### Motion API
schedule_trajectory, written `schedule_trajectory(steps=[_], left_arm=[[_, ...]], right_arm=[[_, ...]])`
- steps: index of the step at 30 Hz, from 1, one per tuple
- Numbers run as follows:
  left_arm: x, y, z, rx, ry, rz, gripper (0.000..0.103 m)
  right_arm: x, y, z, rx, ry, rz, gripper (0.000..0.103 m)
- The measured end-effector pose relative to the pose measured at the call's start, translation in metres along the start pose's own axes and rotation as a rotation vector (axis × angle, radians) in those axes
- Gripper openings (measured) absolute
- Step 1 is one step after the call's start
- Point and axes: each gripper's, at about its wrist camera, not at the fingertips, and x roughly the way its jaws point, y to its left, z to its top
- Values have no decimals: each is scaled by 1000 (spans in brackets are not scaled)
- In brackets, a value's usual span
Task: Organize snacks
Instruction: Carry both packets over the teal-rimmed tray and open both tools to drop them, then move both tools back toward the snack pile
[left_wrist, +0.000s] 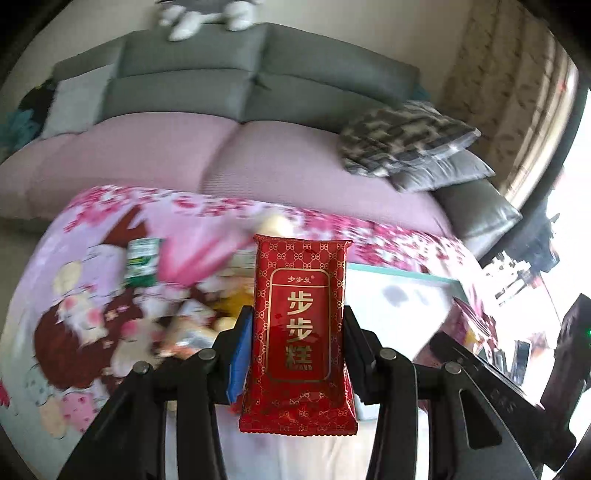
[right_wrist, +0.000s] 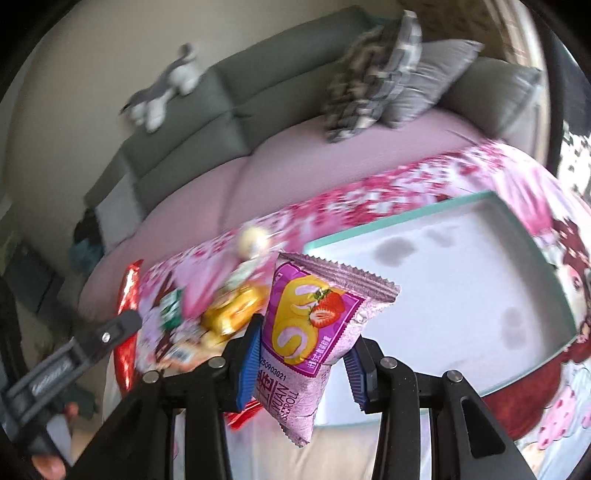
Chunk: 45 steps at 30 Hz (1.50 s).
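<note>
My left gripper (left_wrist: 297, 332) is shut on a red snack packet (left_wrist: 299, 317) with gold characters and holds it upright above the table. My right gripper (right_wrist: 306, 354) is shut on a pink strawberry roll packet (right_wrist: 314, 325), tilted, just left of a white tray (right_wrist: 399, 218) with a teal rim. The tray (left_wrist: 399, 272) holds no snacks. A blurred pile of loose snacks (left_wrist: 184, 317) lies left of it, including a green packet (left_wrist: 142, 266) and a yellow packet (right_wrist: 232, 310). In the right wrist view, the red packet (right_wrist: 127, 291) shows at the left beside one of the left gripper's fingers (right_wrist: 118, 326).
The table wears a pink floral cloth (left_wrist: 92, 295). Behind it stands a grey sofa (left_wrist: 192, 85) with a pink seat cover, patterned cushions (left_wrist: 406, 144) and a plush toy (right_wrist: 162, 92). A person's hand (right_wrist: 48, 465) shows at the lower left.
</note>
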Motion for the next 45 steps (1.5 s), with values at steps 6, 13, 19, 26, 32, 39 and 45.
schedule_trajectory(steps=[6, 13, 19, 26, 32, 39, 45], left_arm=[[38, -55, 4, 89, 58, -81, 46], [100, -91, -3, 129, 122, -104, 46], [137, -104, -7, 128, 149, -114, 47], [157, -109, 0, 126, 154, -106, 47], [159, -109, 1, 129, 147, -99, 63], [141, -104, 1, 132, 117, -74, 91], [114, -87, 2, 129, 39, -14, 103]], right_arm=[[-3, -45, 22, 81, -15, -74, 43], [11, -91, 31, 148, -3, -154, 43], [24, -118, 39, 193, 15, -202, 43], [36, -134, 47, 227, 19, -200, 44], [40, -136, 48, 234, 30, -212, 48], [41, -134, 47, 226, 43, -207, 72], [37, -129, 46, 213, 17, -180, 100]])
